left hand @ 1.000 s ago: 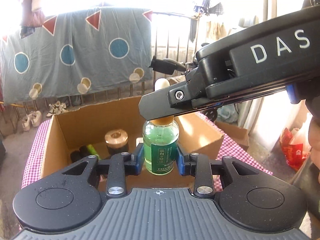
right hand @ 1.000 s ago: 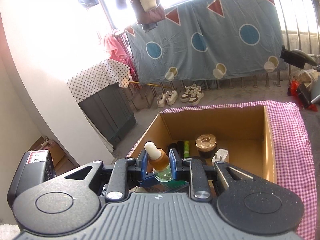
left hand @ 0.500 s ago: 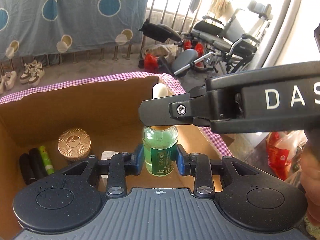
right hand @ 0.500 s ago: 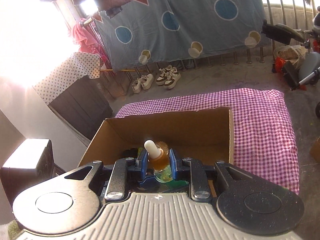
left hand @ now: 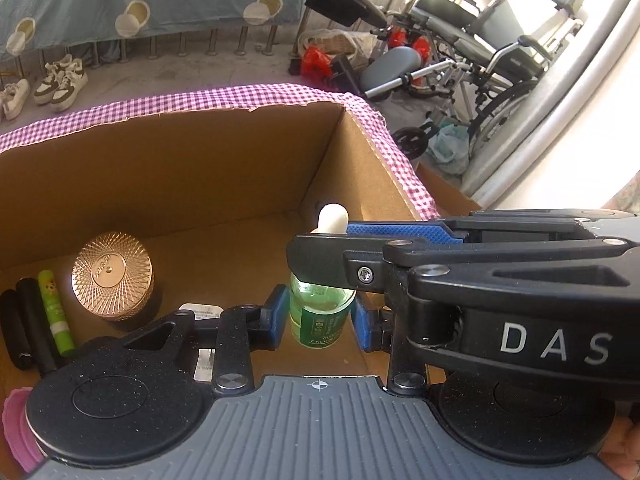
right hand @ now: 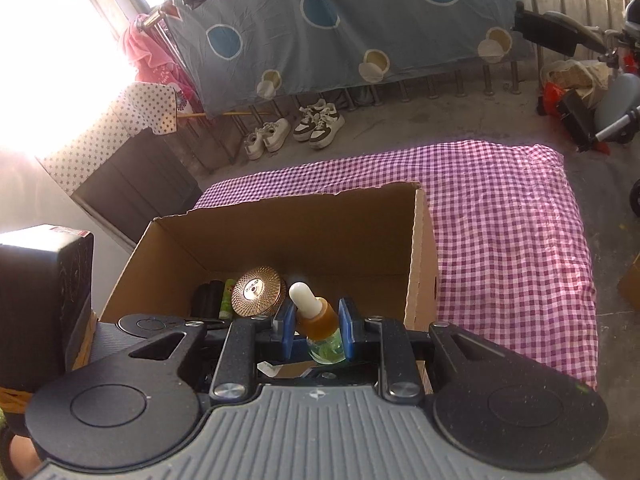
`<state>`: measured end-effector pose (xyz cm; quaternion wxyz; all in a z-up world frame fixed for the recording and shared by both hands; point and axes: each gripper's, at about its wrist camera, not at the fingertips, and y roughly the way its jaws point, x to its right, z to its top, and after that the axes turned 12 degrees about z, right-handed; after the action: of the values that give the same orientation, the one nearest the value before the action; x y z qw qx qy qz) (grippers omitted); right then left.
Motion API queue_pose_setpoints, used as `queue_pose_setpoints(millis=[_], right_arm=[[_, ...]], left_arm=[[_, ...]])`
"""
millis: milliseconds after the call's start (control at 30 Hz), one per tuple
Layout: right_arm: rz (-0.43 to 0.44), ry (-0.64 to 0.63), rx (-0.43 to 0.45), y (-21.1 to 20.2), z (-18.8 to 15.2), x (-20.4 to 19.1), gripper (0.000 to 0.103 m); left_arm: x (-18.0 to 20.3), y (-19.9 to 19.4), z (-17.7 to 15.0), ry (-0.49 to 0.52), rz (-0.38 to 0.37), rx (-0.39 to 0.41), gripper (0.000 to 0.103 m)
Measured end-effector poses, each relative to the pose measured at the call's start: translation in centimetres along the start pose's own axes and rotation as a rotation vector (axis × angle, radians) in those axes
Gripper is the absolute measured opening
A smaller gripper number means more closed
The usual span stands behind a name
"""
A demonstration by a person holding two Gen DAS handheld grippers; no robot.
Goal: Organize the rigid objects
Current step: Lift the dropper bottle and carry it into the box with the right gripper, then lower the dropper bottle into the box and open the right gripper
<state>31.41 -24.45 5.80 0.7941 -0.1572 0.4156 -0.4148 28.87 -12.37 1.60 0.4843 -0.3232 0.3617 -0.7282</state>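
Observation:
A green glass dropper bottle [left hand: 322,322] with an amber collar and a white rubber bulb [right hand: 302,294] hangs upright over the open cardboard box [left hand: 248,110]. My left gripper [left hand: 320,318] is shut on the bottle's glass body, its blue pads on either side of the label. Coming in from the right, my right gripper [left hand: 324,240] crosses above it. In its own view the right gripper [right hand: 317,322] is shut on the amber collar of the bottle [right hand: 320,320]. The bottle is above the right part of the box floor, near the right wall.
In the box [right hand: 304,198] stand a rose-gold round jar [left hand: 112,276], a green tube [left hand: 56,314], black tubes [left hand: 28,320] and a white plug [left hand: 202,312] on the left. A purple checked cloth [right hand: 500,208] lies under the box. A wheelchair [left hand: 480,52] stands beyond.
Both grippers have carried the bottle downward and across to the right side of the box while tilting further down. The grip on the bottle is the same.

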Motion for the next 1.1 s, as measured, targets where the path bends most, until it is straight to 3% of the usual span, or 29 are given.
queue_pose_setpoints(millis=[967, 1100], right_arm=[[-0.050, -0.050, -0.045, 1.1, 0.2, -0.4, 0.027], [-0.019, -0.036, -0.039, 1.0, 0.5, -0.2, 0.040]], left_arm=[[0.1, 1.1, 0.4, -0.026, 0.018, -0.043, 0.034], [-0.1, 1.4, 0.4, -0.040, 0.001, -0.058, 0.037]])
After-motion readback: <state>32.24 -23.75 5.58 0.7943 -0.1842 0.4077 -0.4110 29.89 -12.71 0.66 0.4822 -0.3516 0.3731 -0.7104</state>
